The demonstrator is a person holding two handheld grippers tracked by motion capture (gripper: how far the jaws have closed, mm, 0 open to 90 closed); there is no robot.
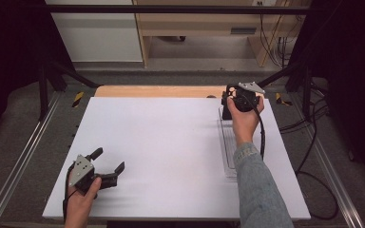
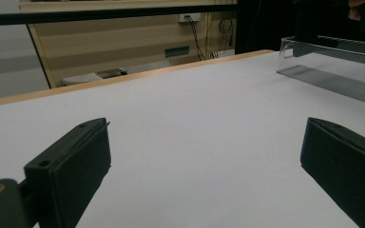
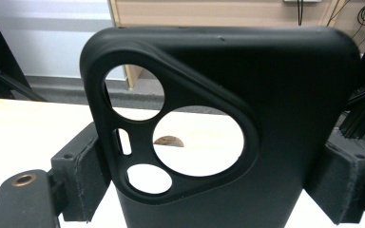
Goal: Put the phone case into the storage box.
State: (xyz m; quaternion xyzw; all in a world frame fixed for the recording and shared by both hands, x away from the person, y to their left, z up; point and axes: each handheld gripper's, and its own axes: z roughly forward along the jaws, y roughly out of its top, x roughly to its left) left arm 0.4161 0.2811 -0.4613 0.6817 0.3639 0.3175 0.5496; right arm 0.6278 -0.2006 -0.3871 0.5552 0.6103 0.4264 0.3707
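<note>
The white worktop (image 1: 171, 156) takes up most of the high view, with a strip of bare wood along its far edge. On its right side lies a long clear plastic tray (image 1: 228, 147), running from near to far. It looks like a holder meant to take or give up the item in hand, which would explain why the right hand works at its far end.

The person's right arm, in a denim sleeve (image 1: 259, 190), reaches along the tray to that far end. There the right tongs (image 1: 228, 102) grip a black phone case (image 3: 247, 118). In the right gripper view the case stands upright between the two pads, one pressing on each long edge, its back with the triangular camera cut-out and round holes facing the camera. Held by the edges, the thin shell stays straight and the lower end is free to slot into or lift out of the tray; which of the two is under way cannot be told.

The left tongs (image 1: 109, 164) rest low over the near left of the worktop, well apart from the tray. Their jaws stand wide with nothing between them, seemingly parked out of the way until a second grip is wanted.
</note>
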